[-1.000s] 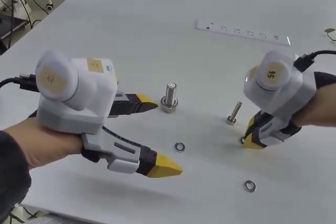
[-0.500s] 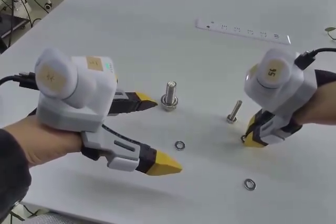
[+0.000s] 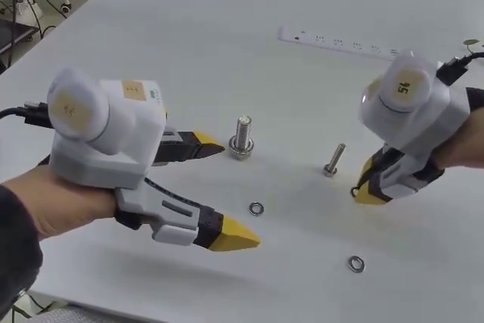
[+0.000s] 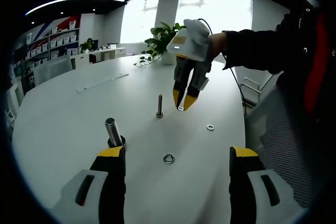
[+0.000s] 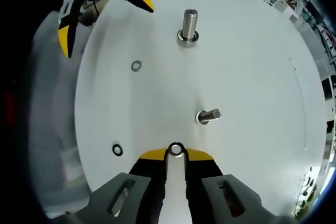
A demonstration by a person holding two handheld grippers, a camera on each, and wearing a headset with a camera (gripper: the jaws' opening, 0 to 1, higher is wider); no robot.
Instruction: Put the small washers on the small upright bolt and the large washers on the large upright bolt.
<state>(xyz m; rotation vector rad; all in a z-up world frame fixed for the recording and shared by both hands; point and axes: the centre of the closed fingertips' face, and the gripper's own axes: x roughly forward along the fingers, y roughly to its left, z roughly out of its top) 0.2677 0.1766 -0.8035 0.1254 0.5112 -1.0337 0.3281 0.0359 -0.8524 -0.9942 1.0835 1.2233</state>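
Observation:
The large bolt point(image 3: 242, 135) stands upright mid-table, and the small bolt point(image 3: 333, 159) stands to its right. My right gripper point(image 3: 363, 194) hovers just right of the small bolt, shut on a washer point(image 5: 177, 149) pinched at its yellow tips. My left gripper point(image 3: 227, 191) is open to the left of the large bolt, nothing between its fingers. One loose washer point(image 3: 256, 208) lies in front of the large bolt, another washer point(image 3: 356, 264) near the front edge. From the left gripper view, the right gripper point(image 4: 184, 103) hangs beside the small bolt point(image 4: 159, 106).
A white power strip point(image 3: 340, 41) lies at the back of the white table point(image 3: 189, 51). Office chairs and cables stand beyond the far left edge. The table's front edge runs close below the left gripper.
My right gripper has risen slightly and drifted right with the washer in its tips. The left gripper has stayed where it was.

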